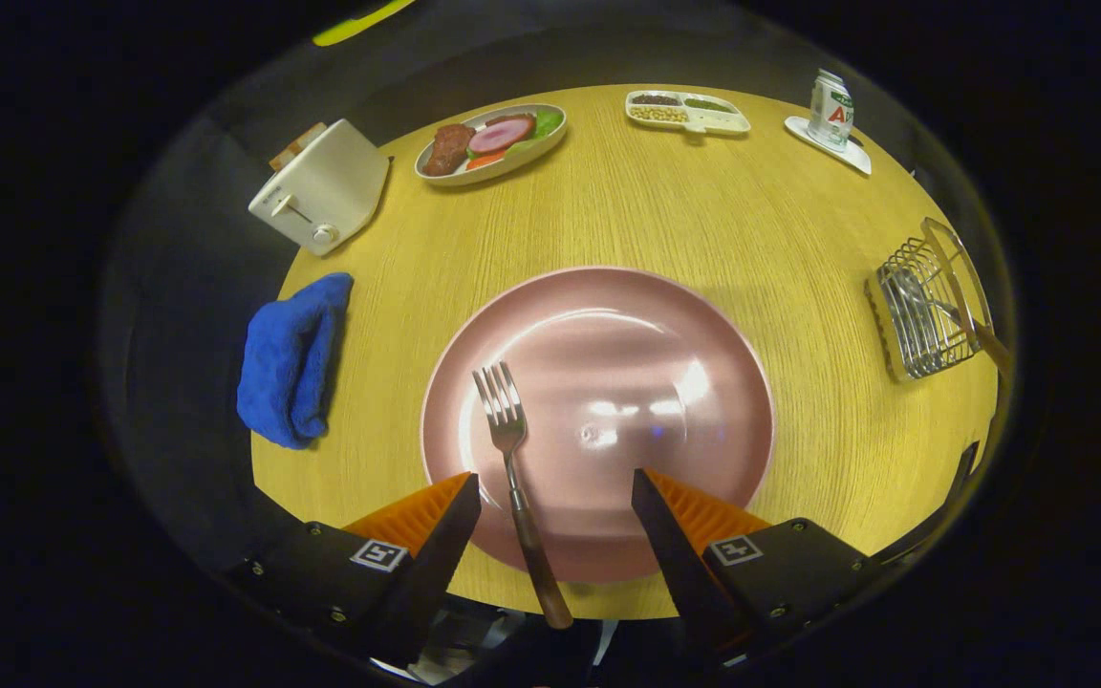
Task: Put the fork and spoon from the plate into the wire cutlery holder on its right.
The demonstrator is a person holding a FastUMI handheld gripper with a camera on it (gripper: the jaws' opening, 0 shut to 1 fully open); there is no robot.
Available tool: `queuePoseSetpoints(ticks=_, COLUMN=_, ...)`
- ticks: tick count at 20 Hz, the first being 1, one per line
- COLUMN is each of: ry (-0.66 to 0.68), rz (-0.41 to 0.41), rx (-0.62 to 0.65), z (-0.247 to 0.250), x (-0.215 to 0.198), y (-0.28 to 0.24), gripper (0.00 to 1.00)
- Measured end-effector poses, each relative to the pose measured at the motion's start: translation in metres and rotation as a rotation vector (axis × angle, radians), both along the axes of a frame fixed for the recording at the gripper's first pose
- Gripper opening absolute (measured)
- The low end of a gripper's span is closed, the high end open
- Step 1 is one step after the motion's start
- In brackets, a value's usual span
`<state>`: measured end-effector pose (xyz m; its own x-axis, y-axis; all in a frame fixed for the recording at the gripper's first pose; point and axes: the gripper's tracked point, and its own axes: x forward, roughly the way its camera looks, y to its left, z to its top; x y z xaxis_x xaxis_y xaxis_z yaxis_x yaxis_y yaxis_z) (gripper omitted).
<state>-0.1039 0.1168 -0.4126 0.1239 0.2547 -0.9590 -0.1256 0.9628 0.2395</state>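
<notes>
Where hand-held gripper (555,492) gapes: fork (515,468).

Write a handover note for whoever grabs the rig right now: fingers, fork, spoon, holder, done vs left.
Gripper: fingers open, holding nothing, hovering over the near edge of the pink plate.
Fork: lying on the plate between the fingers, closer to the left one, tines pointing away, wooden handle sticking out over the near rim.
Wire cutlery holder: on the table to the plate's right, with a piece of cutlery already in it, likely the spoon.
Done: spoon appears to be in the holder.
Left: close on the fork, lift it, carry it right and drop it into the holder.
</notes>
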Motion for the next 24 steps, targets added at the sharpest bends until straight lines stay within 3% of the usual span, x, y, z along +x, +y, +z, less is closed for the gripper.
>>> queuePoseSetpoints(ticks=4, ry=0.034, rz=0.033, rx=-0.019, z=-0.011, x=-0.012, y=0.003, gripper=0.98)
queuePoseSetpoints(ticks=7, ry=0.04, rz=0.054, rx=-0.032, z=-0.015, x=-0.014, y=0.005, gripper=0.82)
queuePoseSetpoints(ticks=8, ry=0.038, rz=0.066, rx=-0.047, z=-0.015, x=-0.013, y=0.003, gripper=0.81)
queuePoseSetpoints(ticks=11, ry=0.059, rz=0.082, rx=-0.053, z=-0.02, x=-0.015, y=0.005, gripper=0.44)
queuePoseSetpoints(ticks=12, ry=0.058, rz=0.081, rx=-0.058, z=-0.015, x=-0.015, y=0.002, gripper=0.44)
queuePoseSetpoints(ticks=13, ry=0.052, rz=0.053, rx=-0.057, z=-0.024, x=-0.012, y=0.003, gripper=0.15)
queuePoseSetpoints(ticks=16, ry=0.048, rz=0.03, rx=-0.031, z=-0.019, x=-0.01, y=0.005, gripper=0.14)
queuePoseSetpoints(ticks=17, ry=0.046, rz=0.019, rx=-0.012, z=-0.021, x=-0.01, y=0.007, gripper=0.06)
queuePoseSetpoints(ticks=24, ry=0.063, rz=-0.063, rx=0.048, z=-0.017, x=-0.006, y=0.009, gripper=0.06)
